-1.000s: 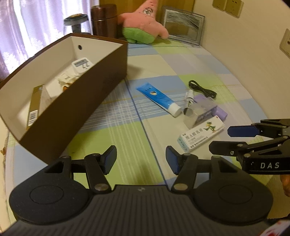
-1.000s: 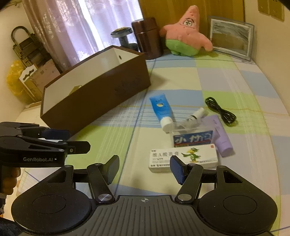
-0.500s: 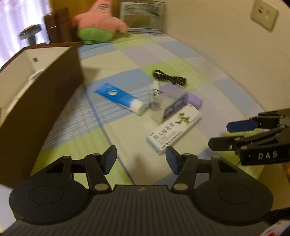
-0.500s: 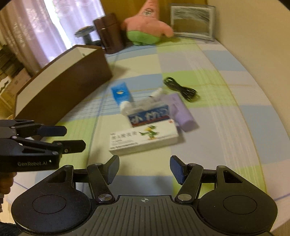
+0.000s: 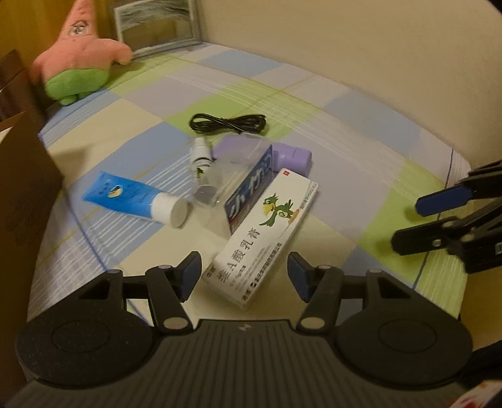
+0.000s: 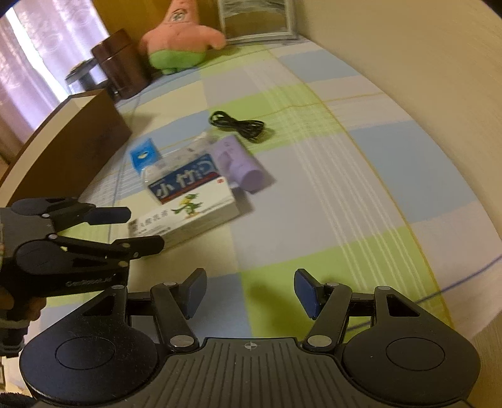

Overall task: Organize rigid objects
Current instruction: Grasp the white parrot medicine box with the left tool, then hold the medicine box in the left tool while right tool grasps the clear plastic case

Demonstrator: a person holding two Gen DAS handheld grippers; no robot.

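A white medicine box with a green parrot [image 5: 266, 238] [image 6: 185, 216] lies on the checked cloth. Its near end shows between the fingers of my open left gripper [image 5: 244, 276], which hangs just over it; the pads do not press on it. Behind it are a blue box [image 5: 251, 188], a purple tube [image 5: 291, 157], a small clear spray bottle [image 5: 202, 163], a blue tube [image 5: 131, 197] and a coiled black cable [image 5: 229, 124]. My right gripper [image 6: 251, 292] is open and empty over bare cloth, right of the pile. The brown bin [image 6: 62, 147] stands at the left.
A pink star plush [image 5: 75, 59] and a framed picture [image 5: 157, 25] lean at the far end by the wall. A brown canister [image 6: 122, 62] stands behind the bin. The wall runs along the right, close to the table's edge.
Both grippers have come forward and down toward the pile while rolling. The white box now reaches between the left fingers, and the bin has slid to the left edge of view.
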